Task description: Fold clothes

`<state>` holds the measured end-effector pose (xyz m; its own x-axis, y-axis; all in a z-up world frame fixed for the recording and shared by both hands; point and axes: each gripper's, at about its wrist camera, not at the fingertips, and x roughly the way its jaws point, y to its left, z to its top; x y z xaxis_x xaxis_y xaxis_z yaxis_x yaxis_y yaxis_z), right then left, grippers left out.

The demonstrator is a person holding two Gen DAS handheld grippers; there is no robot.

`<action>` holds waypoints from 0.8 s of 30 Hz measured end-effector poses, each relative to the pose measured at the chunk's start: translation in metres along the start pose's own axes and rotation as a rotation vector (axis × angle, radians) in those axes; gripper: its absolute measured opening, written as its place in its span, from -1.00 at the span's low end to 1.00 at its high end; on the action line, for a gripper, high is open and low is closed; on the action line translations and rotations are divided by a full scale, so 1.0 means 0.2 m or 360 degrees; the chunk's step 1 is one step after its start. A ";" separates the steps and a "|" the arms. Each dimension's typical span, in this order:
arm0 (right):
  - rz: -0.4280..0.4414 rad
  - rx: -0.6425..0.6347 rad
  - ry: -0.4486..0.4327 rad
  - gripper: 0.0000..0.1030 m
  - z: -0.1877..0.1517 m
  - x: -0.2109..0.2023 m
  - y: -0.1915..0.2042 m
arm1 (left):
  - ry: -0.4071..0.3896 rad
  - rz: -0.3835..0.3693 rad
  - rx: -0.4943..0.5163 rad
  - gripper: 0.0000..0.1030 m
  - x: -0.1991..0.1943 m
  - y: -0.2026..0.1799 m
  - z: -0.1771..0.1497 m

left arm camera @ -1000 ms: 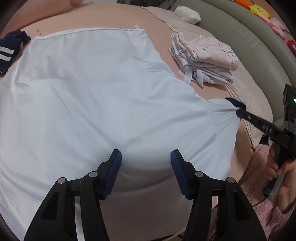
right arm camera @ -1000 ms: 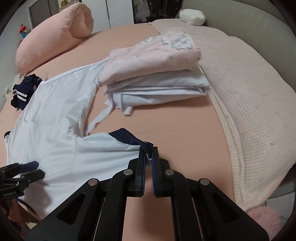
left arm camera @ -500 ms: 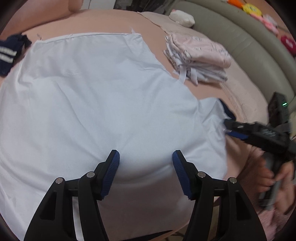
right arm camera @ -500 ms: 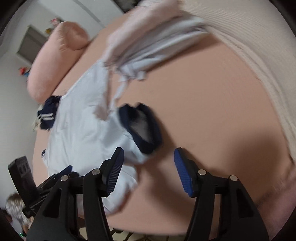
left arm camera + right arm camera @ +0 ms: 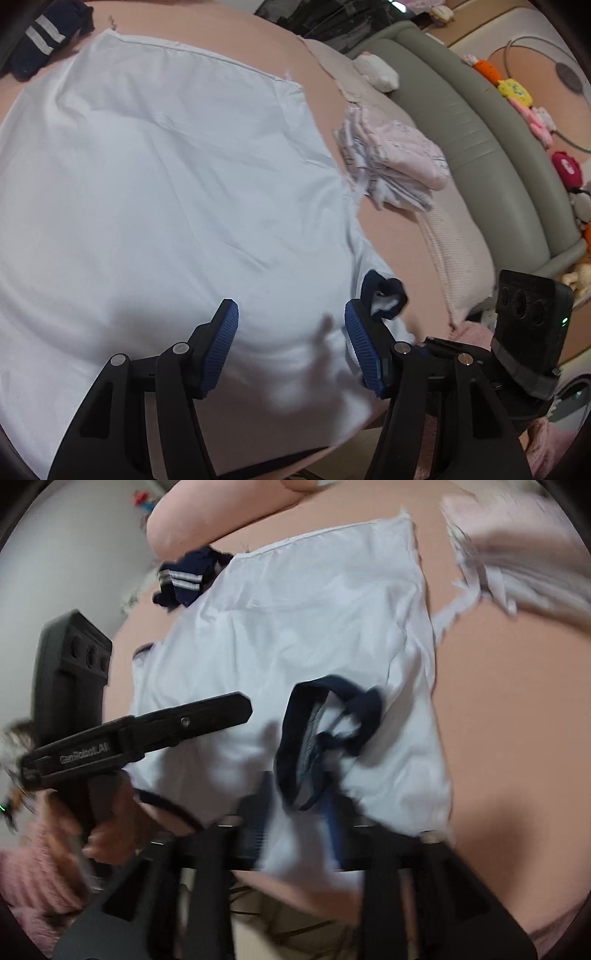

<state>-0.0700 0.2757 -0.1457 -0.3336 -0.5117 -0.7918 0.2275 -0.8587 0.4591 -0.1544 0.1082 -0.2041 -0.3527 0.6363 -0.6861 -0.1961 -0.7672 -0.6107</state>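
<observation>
A pale blue shirt point(image 5: 155, 192) lies spread on the pink bed; it also shows in the right wrist view point(image 5: 295, 627). Its sleeve with a navy cuff point(image 5: 384, 299) is folded over onto the body of the shirt, and the cuff point(image 5: 325, 731) lies just ahead of the right gripper. My left gripper point(image 5: 291, 347) is open and empty, hovering over the shirt's near edge. My right gripper point(image 5: 295, 827) is blurred with motion; its fingers appear parted, with shirt cloth lying between and over them.
A stack of folded pink and white clothes point(image 5: 391, 166) lies to the right of the shirt. A navy striped garment point(image 5: 44, 33) lies at the far left. A grey padded headboard point(image 5: 480, 140) with plush toys runs along the right. A pink bolster point(image 5: 229, 509) lies at the back.
My right gripper opened and let go of the sleeve cuff, which now lies folded onto the shirt. The right gripper swung toward the left one. The left gripper stayed open and shifted right.
</observation>
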 end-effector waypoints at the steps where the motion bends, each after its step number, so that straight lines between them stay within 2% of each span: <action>1: 0.0059 0.0019 -0.0044 -0.12 -0.01 -0.05 0.00 | 0.0006 -0.0025 0.0000 0.20 0.00 0.00 -0.01; 3: 0.0129 -0.0009 -0.0153 -0.05 0.00 -0.22 0.02 | 0.0008 -0.0065 0.0014 0.20 0.01 -0.03 -0.02; 5: 0.0111 -0.0030 -0.0281 -0.05 0.00 -0.37 0.04 | 0.0008 -0.0106 0.0030 0.20 0.02 -0.05 -0.02; 7: -0.0123 0.0037 -0.0375 -0.04 0.03 -0.43 0.00 | 0.0001 -0.0188 0.0051 0.20 0.02 -0.10 -0.03; 8: -0.0267 0.0078 -0.0392 -0.04 0.05 -0.42 -0.05 | 0.0013 -0.0215 0.0062 0.20 0.03 -0.12 -0.03; 9: -0.0353 0.0118 -0.0352 -0.04 0.05 -0.38 -0.10 | 0.0027 -0.0238 0.0074 0.20 0.04 -0.14 -0.04; 11: -0.0516 0.0198 -0.0262 -0.07 0.05 -0.28 -0.20 | 0.0062 -0.0185 0.0123 0.18 0.07 -0.19 -0.06; 12: -0.0597 0.0237 -0.0216 -0.08 0.05 -0.23 -0.25 | 0.0064 -0.0116 0.0161 -0.02 0.09 -0.21 -0.07; 13: -0.0589 0.0232 -0.0205 -0.08 0.04 -0.22 -0.25 | 0.0067 -0.0048 0.0199 -0.19 0.10 -0.23 -0.08; 14: -0.0574 0.0222 -0.0197 -0.08 0.03 -0.22 -0.24 | 0.0072 0.0012 0.0231 -0.47 0.12 -0.24 -0.09; 15: -0.0558 0.0213 -0.0189 -0.08 0.02 -0.21 -0.24 | 0.0078 0.0073 0.0263 -0.67 0.13 -0.26 -0.10; 16: -0.0543 0.0203 -0.0181 -0.08 0.00 -0.21 -0.23 | 0.0082 0.0134 0.0295 -0.71 0.15 -0.27 -0.10; 17: -0.0528 0.0194 -0.0173 -0.08 -0.01 -0.20 -0.23 | 0.0070 0.0209 0.0326 -0.85 0.15 -0.28 -0.10; 18: -0.0512 0.0184 -0.0165 -0.08 -0.02 -0.20 -0.22 | 0.0058 0.0285 0.0355 -0.92 0.15 -0.30 -0.09; 20: -0.0481 0.0165 -0.0149 -0.06 -0.04 -0.19 -0.21 | 0.0018 0.0427 0.0374 -0.93 0.14 -0.30 -0.07; 24: -0.0528 0.0109 -0.0043 -0.05 -0.11 -0.17 -0.20 | 0.0005 0.0341 0.0363 -0.93 0.11 -0.29 -0.07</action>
<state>-0.0470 0.3289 -0.1464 -0.4036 -0.2040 -0.8919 0.0408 -0.9779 0.2052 -0.1380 0.1687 -0.1894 -0.4056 0.4579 -0.7911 -0.3178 -0.8821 -0.3477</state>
